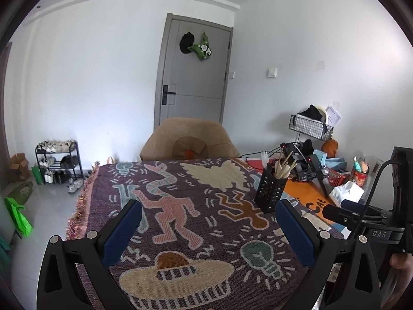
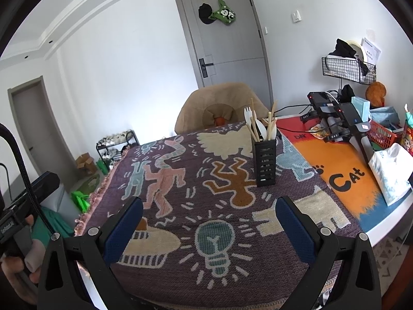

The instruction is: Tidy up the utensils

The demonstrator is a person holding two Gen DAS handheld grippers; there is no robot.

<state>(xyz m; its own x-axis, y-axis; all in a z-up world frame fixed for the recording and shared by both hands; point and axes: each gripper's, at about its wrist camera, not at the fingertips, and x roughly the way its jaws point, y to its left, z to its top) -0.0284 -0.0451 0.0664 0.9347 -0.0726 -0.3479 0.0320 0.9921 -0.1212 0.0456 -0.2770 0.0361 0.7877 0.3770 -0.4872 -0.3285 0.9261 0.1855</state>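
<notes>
Both grippers empty, fingers spread wide: left gripper [image 1: 208,218], right gripper [image 2: 209,215], hovering over patterned blanket [image 2: 232,232] on tabletop. Black slotted holder [image 2: 265,162] upright, centre-right of frame, utensils [image 2: 259,126] standing inside.

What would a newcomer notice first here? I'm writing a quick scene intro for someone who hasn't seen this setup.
First, the purple woven blanket with cartoon figures covering the table. On it, toward the far right, stands a black slotted plastic utensil holder, upright, holding pale wooden and white plastic utensils. Both the left gripper and right gripper hover above the blanket, jaws wide apart and empty.
</notes>
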